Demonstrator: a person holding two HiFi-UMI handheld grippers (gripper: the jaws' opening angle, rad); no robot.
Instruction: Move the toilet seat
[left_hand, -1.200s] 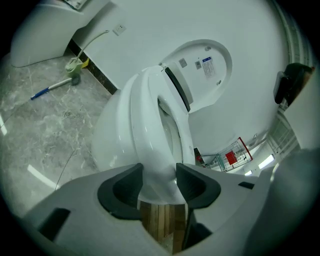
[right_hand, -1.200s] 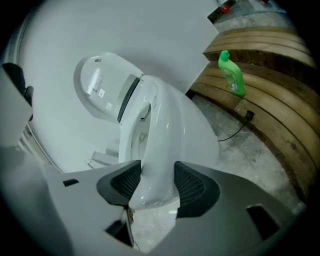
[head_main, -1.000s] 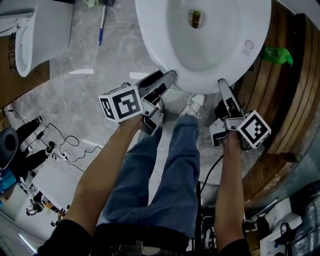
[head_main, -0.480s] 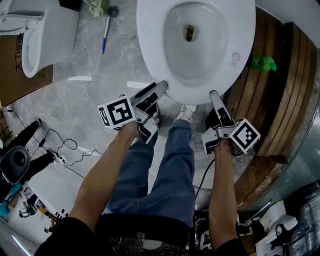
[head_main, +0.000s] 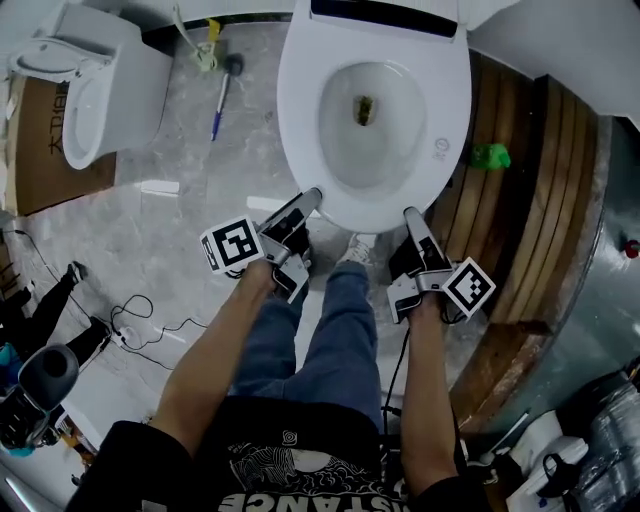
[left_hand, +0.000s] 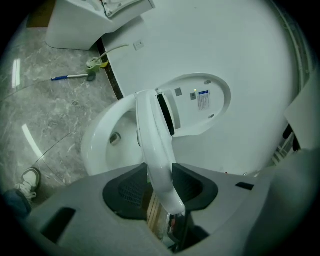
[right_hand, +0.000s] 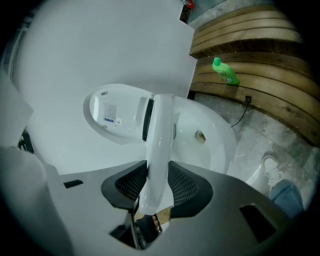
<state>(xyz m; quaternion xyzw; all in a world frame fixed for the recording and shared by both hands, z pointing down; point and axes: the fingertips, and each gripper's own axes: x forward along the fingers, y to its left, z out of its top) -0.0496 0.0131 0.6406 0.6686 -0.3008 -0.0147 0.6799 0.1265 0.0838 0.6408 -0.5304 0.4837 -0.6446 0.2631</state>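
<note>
Contents, nearest first.

1. Left gripper (head_main: 308, 197), grey with black ribbed pads, on the person's left. Jaws have just been closing and now clamp the front-left curve of the seat; the rim stands edge-on between the pads (left_hand: 134, 189).
2. Right gripper (head_main: 412, 215), same make. Jaws likewise just closing, pinching the front-right curve of the same rim (right_hand: 157, 182).
3. White oval plastic toilet seat (head_main: 300, 120). Held at its near end by both grippers, one on each side and equally close. Its long axis runs straight away from the person towards the hinge at the far end. In both gripper views it appears tilted clear of the bowl. Any further swing would likely turn about that far hinge.
4. White ceramic bowl (left_hand: 102, 145), under the seat.
5. White lid (left_hand: 200, 105), upright behind.
6. Green plastic bottle (head_main: 490, 155), off to the right on the wooden slats.
</note>
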